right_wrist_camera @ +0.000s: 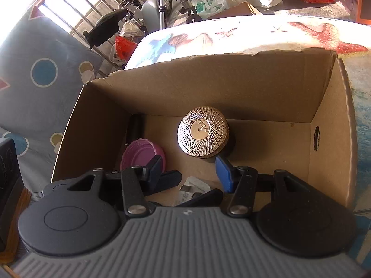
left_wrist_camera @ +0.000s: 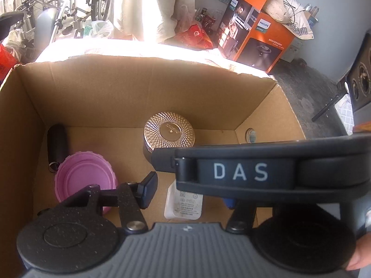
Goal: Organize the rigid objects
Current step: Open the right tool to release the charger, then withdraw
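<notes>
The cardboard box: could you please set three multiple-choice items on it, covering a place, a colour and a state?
1. Where does the purple lid lie?
A) on the tin
B) by the left wall of the box
C) outside it

2. What colour is the round tin?
A) green
B) white
C) gold

3. How are the right tongs?
A) open, gripping nothing
B) shut on the tin
C) shut on the lid

Key: B, it rests on the floor near that wall; C, its patterned top shines gold; A, gaps show beside both pads.
</notes>
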Demonstrator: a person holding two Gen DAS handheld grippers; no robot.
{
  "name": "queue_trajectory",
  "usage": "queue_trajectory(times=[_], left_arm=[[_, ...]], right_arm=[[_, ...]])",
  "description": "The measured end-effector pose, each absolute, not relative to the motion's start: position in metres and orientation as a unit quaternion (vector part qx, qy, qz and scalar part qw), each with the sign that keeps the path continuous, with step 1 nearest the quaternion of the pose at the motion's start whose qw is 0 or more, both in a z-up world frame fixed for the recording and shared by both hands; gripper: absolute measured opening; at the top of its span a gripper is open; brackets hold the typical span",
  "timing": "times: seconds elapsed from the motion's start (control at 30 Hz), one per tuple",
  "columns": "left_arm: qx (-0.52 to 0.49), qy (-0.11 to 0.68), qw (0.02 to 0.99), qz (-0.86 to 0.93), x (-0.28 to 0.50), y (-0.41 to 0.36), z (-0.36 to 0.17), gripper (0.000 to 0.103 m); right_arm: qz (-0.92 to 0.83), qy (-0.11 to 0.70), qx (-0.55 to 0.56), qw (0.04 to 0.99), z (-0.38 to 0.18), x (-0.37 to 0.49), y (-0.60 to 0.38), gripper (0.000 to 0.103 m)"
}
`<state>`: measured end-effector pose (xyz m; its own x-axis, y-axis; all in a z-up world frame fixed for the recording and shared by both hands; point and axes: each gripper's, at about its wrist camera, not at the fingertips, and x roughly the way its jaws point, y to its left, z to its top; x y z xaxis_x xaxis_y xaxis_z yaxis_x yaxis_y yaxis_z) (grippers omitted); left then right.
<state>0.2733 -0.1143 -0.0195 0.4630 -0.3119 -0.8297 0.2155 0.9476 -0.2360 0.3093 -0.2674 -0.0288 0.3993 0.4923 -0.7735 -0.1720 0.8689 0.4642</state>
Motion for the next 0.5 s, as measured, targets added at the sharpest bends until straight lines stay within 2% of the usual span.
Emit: queue_trajectory(times=[0.03,0.23,0.33,0.43,0.5], left_arm=[[-0.044,0.486,0.859,-0.154,0.272,-0.117,-0.014,0.069],[-0.016,0.425,0.889,-0.169,0.237,-0.121,0.023,0.081],[-0.007,0.393,0.899,-0.192,0.205,-0.119,0.044,0.087],[0.011,0.362,0.907,-0.213,0.169,-0.116,0.057,0.095],[0.027,0.352,0.91,-0.218,0.148,-0.116,0.062,0.096]], right_arm=[[0.203,0.501,0.158,0.827,-0.025,0.308,-0.269,0.051],[0.21,0.429,0.195,0.857,0.016,0.277,-0.288,0.052],[0.213,0.377,0.224,0.873,0.039,0.237,-0.301,0.058],[0.215,0.331,0.237,0.888,0.054,0.189,-0.31,0.07],[0.21,0.311,0.242,0.895,0.058,0.158,-0.315,0.074]])
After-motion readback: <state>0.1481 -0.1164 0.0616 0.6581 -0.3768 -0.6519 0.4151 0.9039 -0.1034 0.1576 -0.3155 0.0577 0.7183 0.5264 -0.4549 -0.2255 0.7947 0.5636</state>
